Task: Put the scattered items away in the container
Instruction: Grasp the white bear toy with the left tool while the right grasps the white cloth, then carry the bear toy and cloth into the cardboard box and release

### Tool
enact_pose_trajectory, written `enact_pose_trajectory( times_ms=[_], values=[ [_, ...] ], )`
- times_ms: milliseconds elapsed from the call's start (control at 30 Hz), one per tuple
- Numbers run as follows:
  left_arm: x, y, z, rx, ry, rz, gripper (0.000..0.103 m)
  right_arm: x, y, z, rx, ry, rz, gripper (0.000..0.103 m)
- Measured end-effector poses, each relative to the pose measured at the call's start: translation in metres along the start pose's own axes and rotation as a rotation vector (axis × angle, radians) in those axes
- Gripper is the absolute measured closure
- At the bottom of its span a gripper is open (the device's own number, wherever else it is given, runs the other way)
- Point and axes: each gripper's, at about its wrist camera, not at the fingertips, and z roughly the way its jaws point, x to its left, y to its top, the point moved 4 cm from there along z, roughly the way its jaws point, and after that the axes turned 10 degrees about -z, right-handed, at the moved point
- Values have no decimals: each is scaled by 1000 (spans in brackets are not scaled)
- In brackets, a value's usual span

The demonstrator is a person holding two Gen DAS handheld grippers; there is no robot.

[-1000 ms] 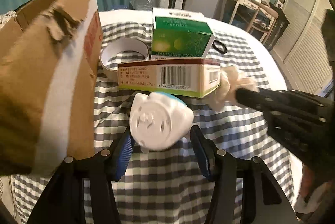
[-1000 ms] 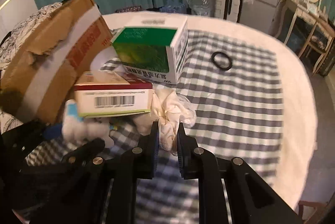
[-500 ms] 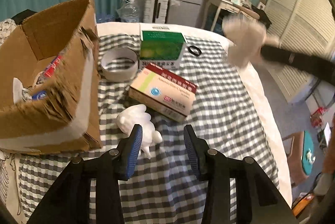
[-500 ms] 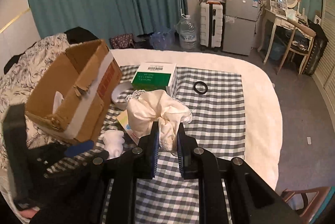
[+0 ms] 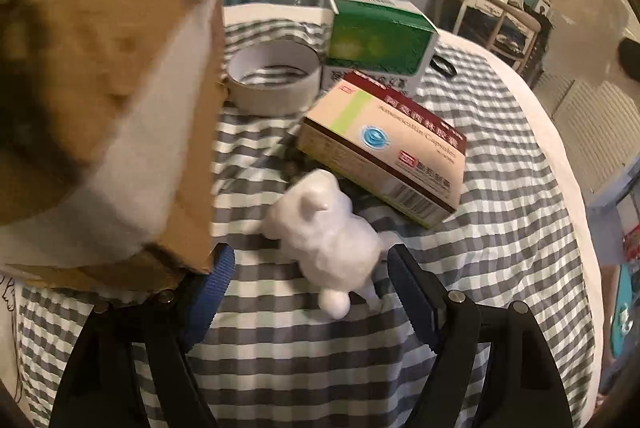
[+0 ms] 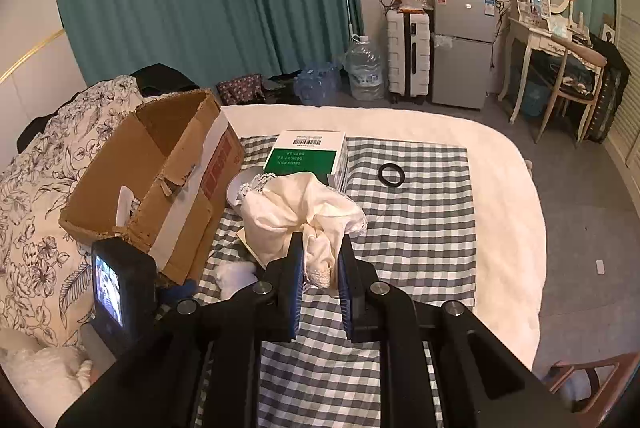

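Lying on the checked cloth (image 5: pixel 500 236) beside the box (image 5: pixel 112 116), the white toy (image 5: pixel 328 232) sits between the left tongs' (image 5: pixel 308 288) spread fingers. The right tongs (image 6: pixel 319 260) clench a cream cloth (image 6: pixel 296 212) aloft. Only the right view shows the box's inside.

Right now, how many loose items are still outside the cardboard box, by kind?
Printed cartons: 2, green-and-white carton, beige-and-maroon medicine carton
Rings: 2, white tape roll, black rubber ring
White plush toy: 1
Cream lace-trimmed cloth, held in right tool: 1
Total: 6
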Motion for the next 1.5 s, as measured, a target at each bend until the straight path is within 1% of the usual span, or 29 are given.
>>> enact_pose_trajectory(
  times_ms=[67,100,233,267,300,333,367,467,533,667,800,933,1100,1267,1333,1400,1467,1500],
  values=[
    [-5,-1,9,63,-57,-16,30,-2,-1,4,1,6,7,88],
    [-6,-1,11,71,-54,-29,30,-4,-1,5,1,11,12,88],
    [-9,8,19,41,-40,-33,31,-6,0,10,-2,22,20,88],
    [-8,9,21,37,-38,-40,36,-6,0,11,-1,24,19,88],
    [-5,9,21,29,-38,-52,45,-6,-1,12,3,23,18,88],
    [-6,9,22,23,-45,-53,50,-6,-2,13,5,18,18,88],
    [-6,9,21,14,-55,-37,53,-6,-2,13,7,19,18,88],
    [-9,6,16,19,-48,-11,53,-6,-1,13,6,14,19,88],
    [-11,5,8,23,-55,-16,53,-4,0,11,2,14,20,88],
    [-22,7,-18,-8,-73,10,53,1,-1,3,-3,8,9,88],
    [-35,16,-58,-88,-108,56,53,7,2,-5,-13,3,2,88],
    [-37,30,-97,-162,-109,79,53,16,4,-14,-23,-2,-10,88],
    [-15,53,-137,-206,-88,44,53,31,12,-26,-43,-3,-32,88],
    [22,83,-163,-251,-32,24,53,57,32,-36,-80,20,-77,88],
    [44,95,-171,-292,-4,-20,53,70,41,-36,-89,38,-89,88],
    [69,106,-172,-296,2,-83,53,86,47,-29,-83,55,-109,88],
    [88,114,-171,-300,13,-123,53,104,54,-19,-72,76,-131,88],
    [100,118,-171,-314,32,-134,53,112,56,-13,-68,88,-138,88]
  ],
)
